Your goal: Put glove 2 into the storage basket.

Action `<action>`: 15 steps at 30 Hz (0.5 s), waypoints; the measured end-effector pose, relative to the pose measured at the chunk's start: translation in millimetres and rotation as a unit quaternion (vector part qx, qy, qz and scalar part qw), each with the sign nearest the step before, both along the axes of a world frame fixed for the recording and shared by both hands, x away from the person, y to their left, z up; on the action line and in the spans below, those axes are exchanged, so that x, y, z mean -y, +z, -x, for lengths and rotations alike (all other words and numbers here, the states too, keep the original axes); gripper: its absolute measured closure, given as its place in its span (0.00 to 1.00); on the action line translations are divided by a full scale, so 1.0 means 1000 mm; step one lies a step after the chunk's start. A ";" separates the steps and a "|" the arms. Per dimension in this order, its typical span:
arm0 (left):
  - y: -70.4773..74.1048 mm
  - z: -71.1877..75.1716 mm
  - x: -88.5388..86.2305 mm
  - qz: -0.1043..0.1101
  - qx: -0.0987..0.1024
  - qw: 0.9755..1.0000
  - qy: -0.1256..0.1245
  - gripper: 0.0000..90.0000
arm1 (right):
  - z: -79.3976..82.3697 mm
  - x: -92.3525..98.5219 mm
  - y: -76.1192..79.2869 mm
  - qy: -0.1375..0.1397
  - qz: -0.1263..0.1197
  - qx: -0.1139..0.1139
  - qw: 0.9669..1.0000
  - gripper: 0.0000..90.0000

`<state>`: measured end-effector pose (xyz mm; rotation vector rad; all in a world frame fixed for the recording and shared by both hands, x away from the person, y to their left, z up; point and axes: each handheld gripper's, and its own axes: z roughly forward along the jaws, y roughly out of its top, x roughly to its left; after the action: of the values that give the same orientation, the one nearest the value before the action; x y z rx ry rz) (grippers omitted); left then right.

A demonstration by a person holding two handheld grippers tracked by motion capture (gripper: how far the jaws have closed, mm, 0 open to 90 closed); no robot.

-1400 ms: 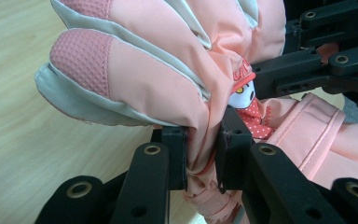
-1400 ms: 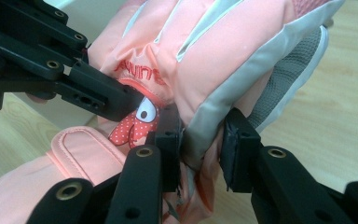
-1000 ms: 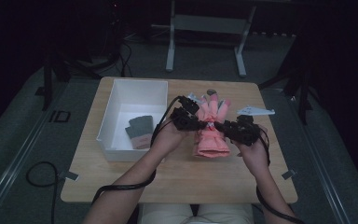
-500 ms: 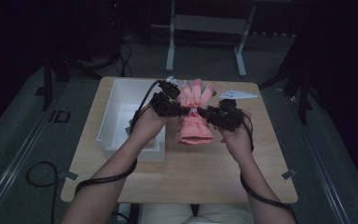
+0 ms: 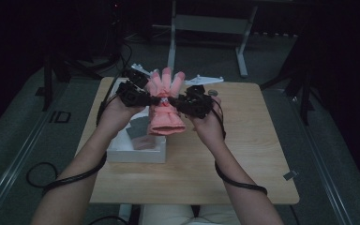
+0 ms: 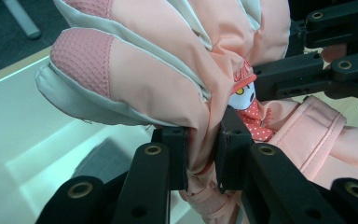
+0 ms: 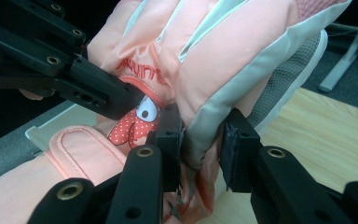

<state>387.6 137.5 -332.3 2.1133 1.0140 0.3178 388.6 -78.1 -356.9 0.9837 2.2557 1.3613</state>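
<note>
While both hand-held grippers — left [image 5: 151,99], right [image 5: 172,102] — pinch the pink glove [image 5: 166,115] (lifted).

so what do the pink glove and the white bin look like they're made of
Pink glove: looks like padded woven synthetic fabric with a soft matte sheen, stitched seams, pale grey trim and a textured waffle-grid patch on a fingertip, possibly rubbery grip material. White bin: smooth, even matte walls, probably moulded plastic, though the dim light leaves that open.

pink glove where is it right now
The pink glove hangs above the table's far left part in the high view, pinched between the left gripper and right gripper, beside the white bin.
</note>
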 end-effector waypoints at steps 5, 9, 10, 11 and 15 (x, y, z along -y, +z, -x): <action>-0.002 0.000 -0.026 -0.012 -0.007 1.000 0.015 0.85 | -0.005 -0.029 -0.003 0.013 0.003 -0.003 1.000 0.79; -0.006 -0.002 -0.045 -0.021 -0.015 0.999 0.027 0.85 | -0.008 -0.051 -0.010 0.019 0.000 -0.010 1.000 0.80; -0.008 -0.003 -0.050 -0.021 -0.018 0.999 0.030 0.85 | -0.010 -0.057 -0.012 0.022 0.001 -0.009 1.000 0.80; -0.011 -0.003 -0.054 -0.021 -0.021 0.999 0.033 0.85 | -0.011 -0.061 -0.015 0.025 0.002 -0.009 1.000 0.80; -0.023 -0.008 -0.064 -0.019 -0.028 0.999 0.042 0.85 | -0.017 -0.075 -0.025 0.031 0.008 -0.015 0.999 0.80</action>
<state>395.2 201.6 -355.3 2.1285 1.1403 0.3222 405.2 -3.1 -381.7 0.9425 2.3350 1.3600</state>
